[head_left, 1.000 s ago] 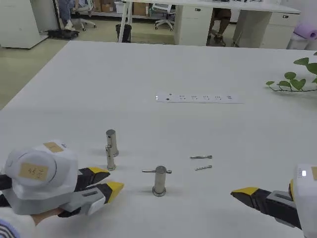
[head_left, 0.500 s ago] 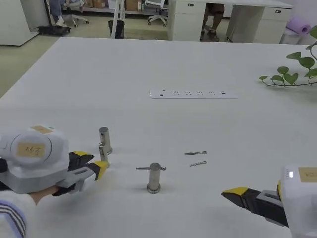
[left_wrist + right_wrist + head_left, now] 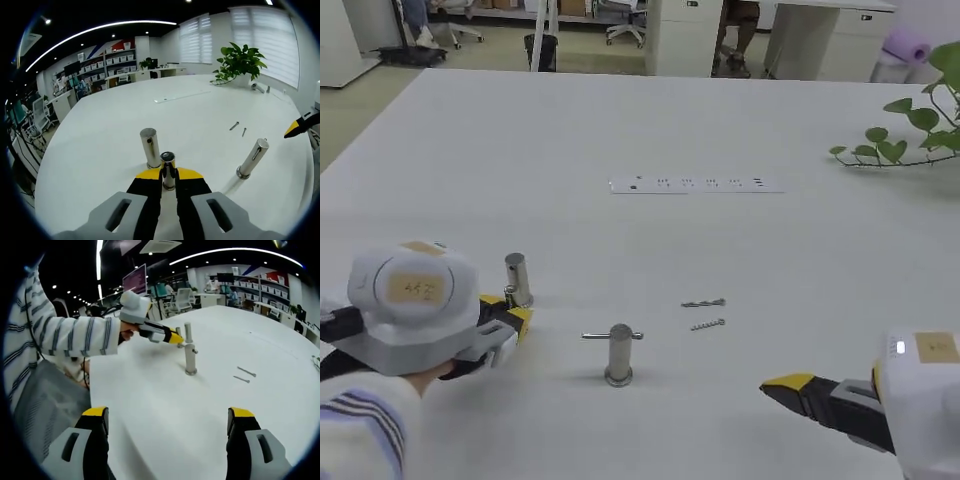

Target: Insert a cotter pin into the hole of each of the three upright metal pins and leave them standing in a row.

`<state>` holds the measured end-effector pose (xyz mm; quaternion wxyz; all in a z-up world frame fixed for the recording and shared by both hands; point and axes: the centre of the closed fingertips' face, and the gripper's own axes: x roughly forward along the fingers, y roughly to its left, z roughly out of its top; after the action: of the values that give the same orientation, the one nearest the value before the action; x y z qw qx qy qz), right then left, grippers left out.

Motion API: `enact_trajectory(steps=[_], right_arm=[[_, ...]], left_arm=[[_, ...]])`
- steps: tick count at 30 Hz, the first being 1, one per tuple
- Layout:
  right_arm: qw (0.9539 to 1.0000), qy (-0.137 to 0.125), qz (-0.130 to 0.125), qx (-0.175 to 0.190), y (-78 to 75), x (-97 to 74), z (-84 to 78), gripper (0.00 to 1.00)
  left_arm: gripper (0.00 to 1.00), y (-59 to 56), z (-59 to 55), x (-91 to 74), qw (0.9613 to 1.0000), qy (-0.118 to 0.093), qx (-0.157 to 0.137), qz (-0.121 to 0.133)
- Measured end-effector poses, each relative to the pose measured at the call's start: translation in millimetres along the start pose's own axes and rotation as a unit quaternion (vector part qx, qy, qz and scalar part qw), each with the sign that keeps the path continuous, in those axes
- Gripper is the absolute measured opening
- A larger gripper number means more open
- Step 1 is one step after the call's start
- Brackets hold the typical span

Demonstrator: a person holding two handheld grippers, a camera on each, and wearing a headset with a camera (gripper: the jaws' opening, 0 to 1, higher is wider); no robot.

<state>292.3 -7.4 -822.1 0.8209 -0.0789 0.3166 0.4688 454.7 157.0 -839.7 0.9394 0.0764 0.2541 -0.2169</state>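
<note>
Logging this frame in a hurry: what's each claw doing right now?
Left claw: closed on an upright metal pin.
Right claw: open, holding nothing.

Your white table [image 3: 800,140] carries three upright metal pins [image 3: 618,352], two loose cotter pins [image 3: 704,303] to their right and a power strip [image 3: 697,184] farther back.

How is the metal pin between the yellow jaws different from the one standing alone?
The lone pin has a cotter pin through its top; the held pin shows none. The lone pin stands free; the held pin sits between the left gripper's jaws. Both are shiny and upright.
</note>
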Motion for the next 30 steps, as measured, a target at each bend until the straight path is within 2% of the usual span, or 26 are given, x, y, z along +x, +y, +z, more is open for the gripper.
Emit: enact_trajectory(steps=[5, 12, 15, 17, 18, 19, 23, 25, 26, 29, 30], right_arm=[[1.0000, 0.003, 0.004, -0.002, 2.5, 1.0, -1.4, 1.00], [1.0000, 0.003, 0.002, -0.003, 1.9, -0.1, -0.5, 0.99], [1.0000, 0.006, 0.000, -0.004, 0.1, -1.1, -2.4, 0.99], [0.9999, 0.010, -0.001, -0.005, -0.5, -1.9, -4.3, 0.99], [0.9999, 0.010, -0.001, -0.004, -0.7, -2.3, -4.6, 0.99], [0.9999, 0.009, -0.002, -0.003, -1.0, -3.0, -4.9, 0.99], [1.0000, 0.006, -0.004, 0.001, -2.7, -4.4, -5.8, 0.99], [1.0000, 0.007, -0.003, 0.002, -2.5, -5.0, -7.1, 0.99], [1.0000, 0.007, -0.003, 0.001, -2.6, -5.3, -7.5, 0.99], [1.0000, 0.003, -0.006, 0.002, -3.8, -8.6, -6.9, 0.99], [1.0000, 0.001, -0.007, 0.003, -4.0, -9.4, -6.3, 0.99]], left_arm=[[0.07, 0.8, -0.9, -0.9, 0.9999, -0.002, -0.013, 0.001], [0.07, 2.7, -2.1, -6.4, 1.0000, 0.003, -0.006, 0.006], [0.07, 3.4, 3.6, -9.9, 0.9994, -0.013, -0.031, -0.001], [0.07, 3.6, 7.1, -13.8, 0.9996, -0.016, -0.025, -0.001], [0.07, 3.5, 7.7, -17.4, 0.9999, -0.007, 0.014, -0.002], [0.07, 2.4, 8.1, -20.0, 0.9994, -0.001, 0.035, -0.003], [0.07, -12.5, 20.4, -35.0, 0.9989, -0.027, 0.027, -0.028], [0.07, -24.7, 23.3, -43.3, 0.9965, -0.028, 0.059, -0.052], [0.07, -29.1, 24.3, -46.6, 0.9965, -0.029, 0.051, -0.060], [0.07, -46.1, 34.6, -61.8, 0.9928, -0.046, 0.067, -0.088], [0.07, -56.2, 38.3, -68.5, 0.9900, -0.052, 0.074, -0.108]])
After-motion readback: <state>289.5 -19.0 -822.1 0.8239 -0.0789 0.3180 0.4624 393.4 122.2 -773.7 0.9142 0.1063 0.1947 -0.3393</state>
